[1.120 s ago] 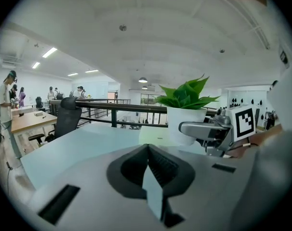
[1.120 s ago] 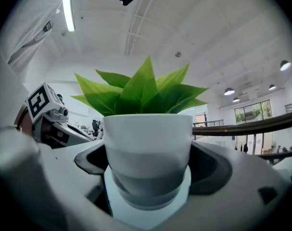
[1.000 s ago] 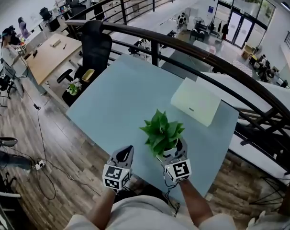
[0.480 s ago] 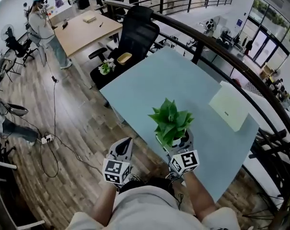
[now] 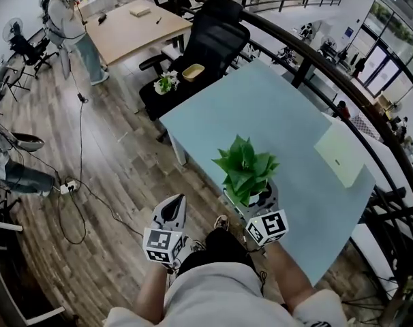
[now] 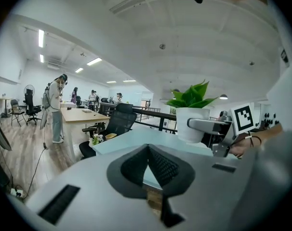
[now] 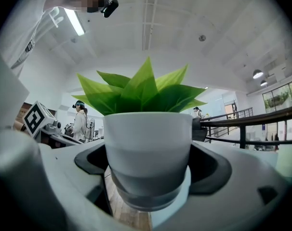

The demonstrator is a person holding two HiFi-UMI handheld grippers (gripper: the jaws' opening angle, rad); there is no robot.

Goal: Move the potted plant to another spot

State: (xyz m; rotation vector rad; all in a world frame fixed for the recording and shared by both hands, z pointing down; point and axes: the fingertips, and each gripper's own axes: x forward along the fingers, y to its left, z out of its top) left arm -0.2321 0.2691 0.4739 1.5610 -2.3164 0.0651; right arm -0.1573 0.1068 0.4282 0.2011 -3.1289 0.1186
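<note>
Two grippers are in your hands, close in front of your body. Your left gripper (image 5: 172, 208) is nearest the floor side; its dark ridged jaws are pressed together with nothing between them, and it hangs over the wood-plank floor (image 5: 104, 182), apart from the table. Just to its right, your right gripper (image 5: 259, 201) has its jaws spread around the small white round pot with broad green leaves (image 7: 147, 143), one jaw pressing on each side of the pot's lower half, so the pot is clamped and upright. You hold the potted plant off the surface, over the near edge of the pale blue rectangular table (image 5: 261, 114); under the pot you see floorboards on one side and tabletop on the other. Further along the table, toward its right side, a flat pale green rectangular box (image 5: 343, 154) lies well apart from the plant. Beyond the table's far corner stands a black office chair (image 5: 210, 43), and a dark curved metal railing (image 5: 315, 60) runs behind the table. Farthest off are a long light wooden desk (image 5: 135, 29) and a person in a pale coat (image 5: 73, 26) beside it
</note>
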